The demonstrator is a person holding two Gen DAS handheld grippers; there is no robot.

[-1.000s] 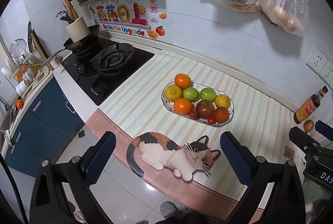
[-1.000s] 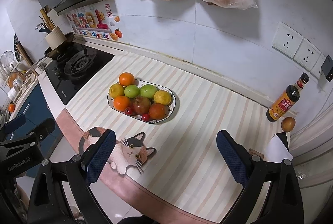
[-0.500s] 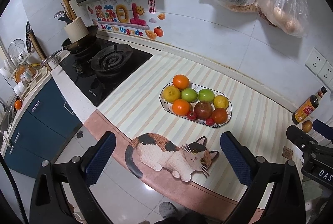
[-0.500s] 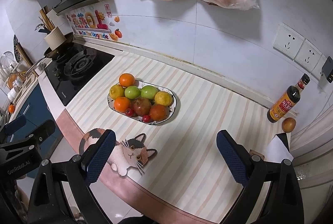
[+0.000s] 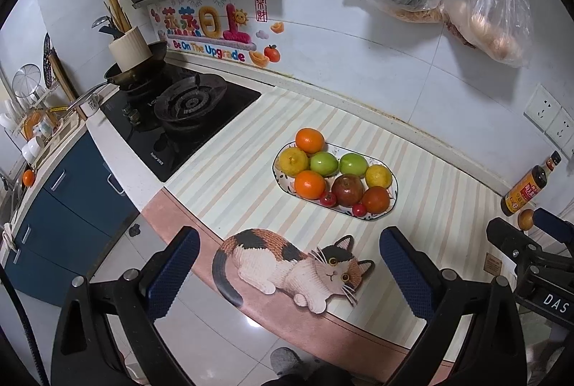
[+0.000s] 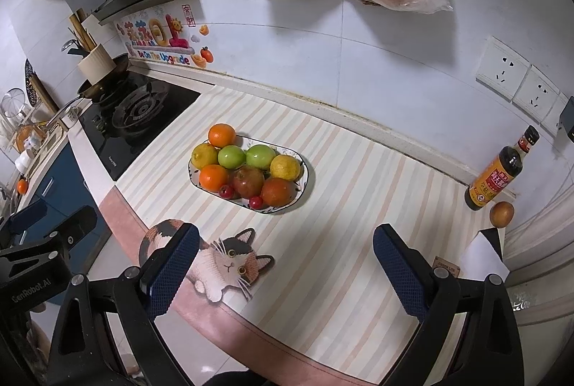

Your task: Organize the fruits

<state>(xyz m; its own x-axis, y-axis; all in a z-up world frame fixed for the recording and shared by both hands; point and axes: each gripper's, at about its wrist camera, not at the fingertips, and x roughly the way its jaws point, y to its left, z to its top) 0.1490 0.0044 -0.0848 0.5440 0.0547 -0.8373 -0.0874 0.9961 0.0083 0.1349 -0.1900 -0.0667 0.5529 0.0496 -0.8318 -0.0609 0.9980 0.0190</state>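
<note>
The left gripper (image 5: 287, 274) has its fingers (image 5: 172, 269) spread wide with nothing between them, above the worktop's near edge. The right gripper (image 6: 287, 269) is likewise agape and bare over the striped mat (image 6: 340, 242). Beyond both, the oval plate (image 5: 394, 196) sits mid-worktop (image 5: 143, 167), piled with oranges, lemons, green fruits (image 5: 324, 163), a red apple (image 5: 347, 189) and small red fruits. A sauce bottle (image 6: 500, 170) stands well apart, by the wall.

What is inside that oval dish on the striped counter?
The dish holds three oranges, two lemons, two green apples, a red apple and two small red fruits. Anything beneath them is covered.
</note>
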